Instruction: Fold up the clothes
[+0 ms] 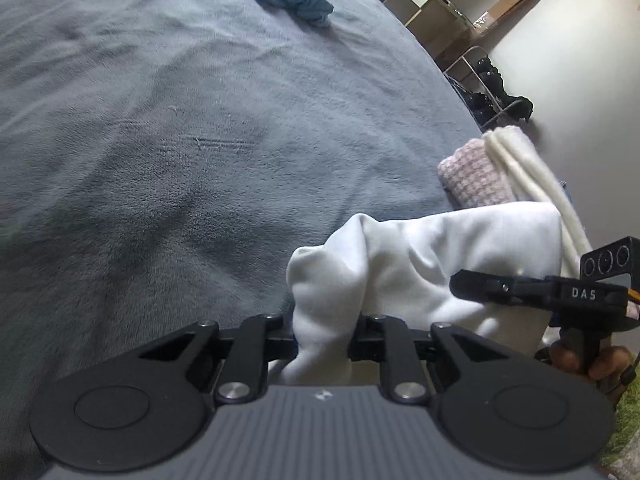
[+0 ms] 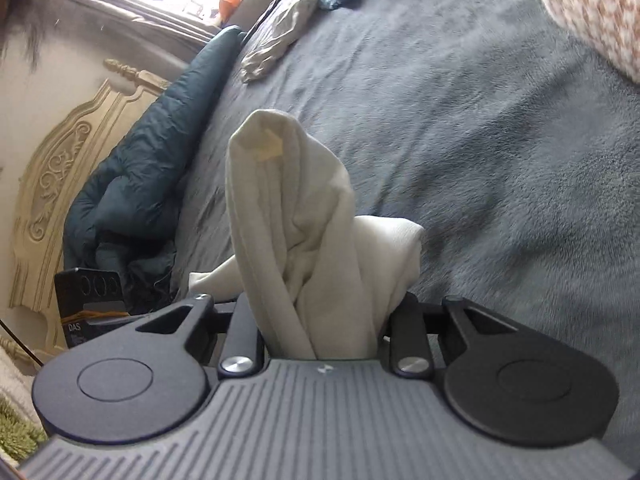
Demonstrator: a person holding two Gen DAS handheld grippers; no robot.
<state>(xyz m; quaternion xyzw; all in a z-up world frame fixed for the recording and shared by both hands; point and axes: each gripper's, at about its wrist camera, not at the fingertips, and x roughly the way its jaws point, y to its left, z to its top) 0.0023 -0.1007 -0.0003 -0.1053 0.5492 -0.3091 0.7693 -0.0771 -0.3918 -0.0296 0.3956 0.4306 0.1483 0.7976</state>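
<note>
Left tongs (image 1: pixel 323 338), right tongs (image 2: pixel 320 332) each clamp white garment (image 1: pixel 432 264); bunched fabric stretches sideways between them.

Home bedroom: blanketed bed (image 1: pixel 200 140), carved headboard (image 2: pixel 60 168).

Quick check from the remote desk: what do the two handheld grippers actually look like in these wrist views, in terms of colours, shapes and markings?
Both match: the left gripper and right gripper have a grey ribbed body, two round black discs, black link arms with silver pivot screws and a small white logo. In the left wrist view, the right unit carries white "DAS" lettering, a black block with three round holes and an orange cable.
</note>
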